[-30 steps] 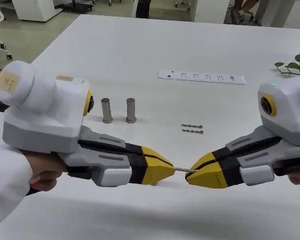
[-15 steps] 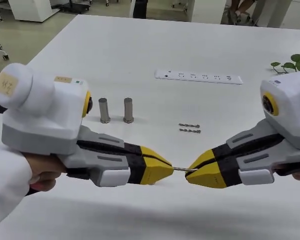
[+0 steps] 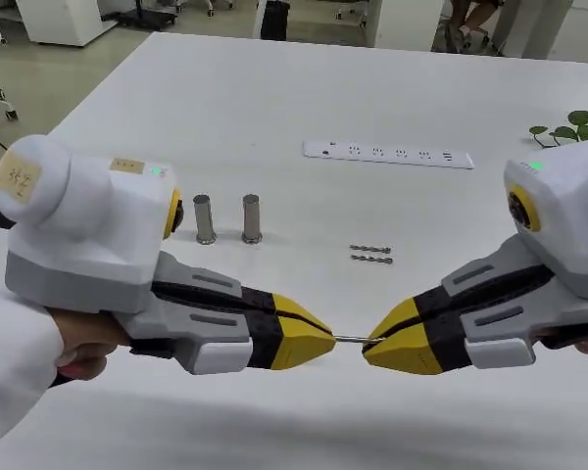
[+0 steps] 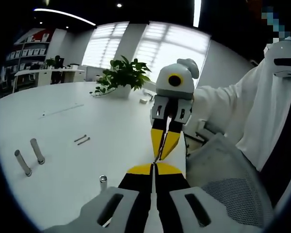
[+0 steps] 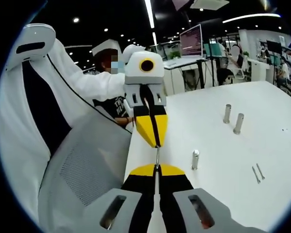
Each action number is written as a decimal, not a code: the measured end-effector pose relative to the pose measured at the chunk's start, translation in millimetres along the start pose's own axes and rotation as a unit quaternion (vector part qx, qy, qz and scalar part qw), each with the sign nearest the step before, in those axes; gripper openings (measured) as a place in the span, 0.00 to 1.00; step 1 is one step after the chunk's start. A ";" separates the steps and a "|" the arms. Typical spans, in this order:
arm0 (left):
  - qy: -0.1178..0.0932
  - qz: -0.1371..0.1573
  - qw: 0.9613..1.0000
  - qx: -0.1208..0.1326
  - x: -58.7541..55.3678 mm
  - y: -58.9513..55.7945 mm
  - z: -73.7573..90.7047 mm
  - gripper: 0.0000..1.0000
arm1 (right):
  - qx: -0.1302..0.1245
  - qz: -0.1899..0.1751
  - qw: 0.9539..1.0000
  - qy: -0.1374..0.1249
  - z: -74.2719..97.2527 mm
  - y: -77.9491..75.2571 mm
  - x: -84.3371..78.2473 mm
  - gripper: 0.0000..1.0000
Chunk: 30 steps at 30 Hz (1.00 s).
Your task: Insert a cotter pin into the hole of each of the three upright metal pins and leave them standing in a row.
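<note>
Metal cotter pin pinched between left tool, right tool

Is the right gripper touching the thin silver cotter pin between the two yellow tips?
Touching. In the right gripper view the thin silver cotter pin runs straight out from between the right gripper's shut jaws.

power strip: well beyond the jaws, on the table
plant: beyond the jaws, rightward
chair: beside the jaws, past table edge
</note>
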<state>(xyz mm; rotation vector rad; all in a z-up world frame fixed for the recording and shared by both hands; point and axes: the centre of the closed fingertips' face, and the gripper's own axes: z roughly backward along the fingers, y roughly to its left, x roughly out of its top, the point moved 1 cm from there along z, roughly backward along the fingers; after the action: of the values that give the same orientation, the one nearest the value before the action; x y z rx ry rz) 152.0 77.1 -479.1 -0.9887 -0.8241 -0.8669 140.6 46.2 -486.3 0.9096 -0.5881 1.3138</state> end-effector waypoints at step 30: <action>0.008 -0.014 0.995 0.099 -16.9 48.3 7.0 0.21 | -0.062 0.007 0.998 0.000 -6.8 -24.0 -15.3 0.00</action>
<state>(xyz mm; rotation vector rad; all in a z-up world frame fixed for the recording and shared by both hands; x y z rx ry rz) 186.7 101.7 -508.4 -0.7971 -0.8936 -0.7993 160.2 43.3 -507.8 0.8045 -0.6703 1.2754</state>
